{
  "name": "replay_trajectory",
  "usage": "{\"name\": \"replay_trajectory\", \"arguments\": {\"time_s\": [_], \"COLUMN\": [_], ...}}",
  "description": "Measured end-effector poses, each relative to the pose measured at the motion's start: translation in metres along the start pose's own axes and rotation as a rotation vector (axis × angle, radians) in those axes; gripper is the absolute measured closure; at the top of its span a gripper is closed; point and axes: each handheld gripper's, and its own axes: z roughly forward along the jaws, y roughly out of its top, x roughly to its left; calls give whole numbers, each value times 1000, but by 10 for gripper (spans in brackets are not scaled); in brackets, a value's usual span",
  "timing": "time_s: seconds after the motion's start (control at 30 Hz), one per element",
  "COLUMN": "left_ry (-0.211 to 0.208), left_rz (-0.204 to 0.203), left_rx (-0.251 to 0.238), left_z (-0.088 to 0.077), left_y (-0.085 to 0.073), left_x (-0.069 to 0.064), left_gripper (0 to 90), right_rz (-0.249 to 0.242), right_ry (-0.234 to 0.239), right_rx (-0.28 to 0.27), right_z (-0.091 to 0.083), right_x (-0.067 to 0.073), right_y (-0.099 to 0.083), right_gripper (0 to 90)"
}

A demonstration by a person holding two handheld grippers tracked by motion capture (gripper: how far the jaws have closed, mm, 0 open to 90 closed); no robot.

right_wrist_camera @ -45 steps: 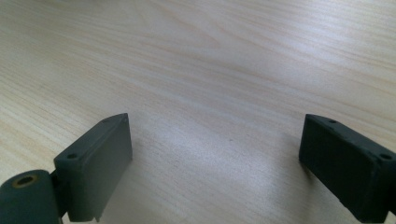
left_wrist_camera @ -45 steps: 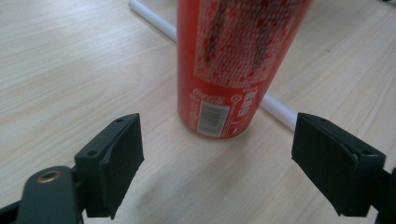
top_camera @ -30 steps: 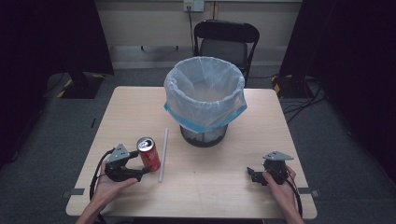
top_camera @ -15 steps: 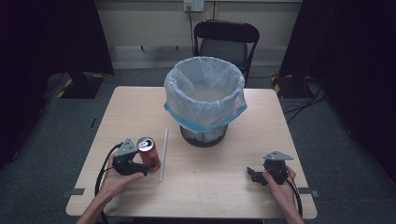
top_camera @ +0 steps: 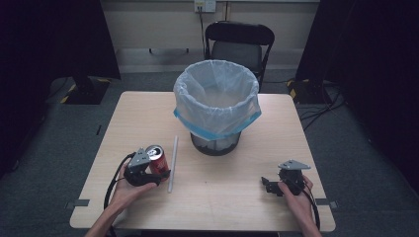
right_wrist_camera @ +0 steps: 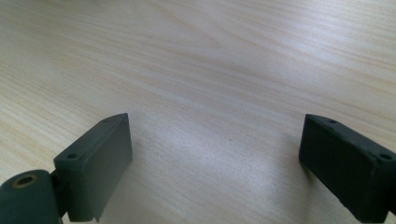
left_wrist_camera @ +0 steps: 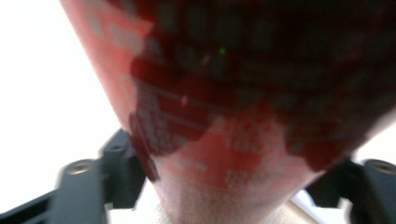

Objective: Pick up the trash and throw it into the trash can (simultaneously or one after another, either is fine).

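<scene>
High view: left tongs (top_camera: 157,174) just closing around upright red metal can (top_camera: 156,159) on pale wood-grain table (top_camera: 227,207), right tongs (top_camera: 267,185) on table, left tongs view: 2 jaws flanking glossy cylindrical can (left_wrist_camera: 243,116), right tongs view: black blocky jaws wide apart, holding nothing

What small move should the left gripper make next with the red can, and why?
Probably finish closing, then lift. The left gripper has just been closing its jaws, and the red metal drink can stands upright between them, very close in the left gripper view; whether the pads already press on it is unclear. The white-lined mesh waste bin stands open behind it.
</scene>
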Motion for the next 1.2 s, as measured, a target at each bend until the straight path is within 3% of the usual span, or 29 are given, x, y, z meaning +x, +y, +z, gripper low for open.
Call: {"name": "replay_trajectory", "arguments": {"time_s": [0.23,0.33,0.47,0.7,1.2], "left_ry": [11,4,21,12,-1], "left_rz": [12,-16,-15,-16,-57], "left_rx": [-6,-37,-53,-79,-124], "left_z": [-5,-8,-14,-18,-28], "left_y": [2,2,5,7,17], "left_x": [0,0,-2,-3,1], "left_gripper": [340,340,341,341,342], "right_rz": [1,1,-1,1,-1], "right_ry": [0,0,0,0,0], "right_rx": [0,0,-1,0,0], "right_z": [0,0,0,0,0], "right_x": [0,0,0,0,0], "right_y": [0,0,0,0,0], "right_gripper": [88,88,88,88,88]}}
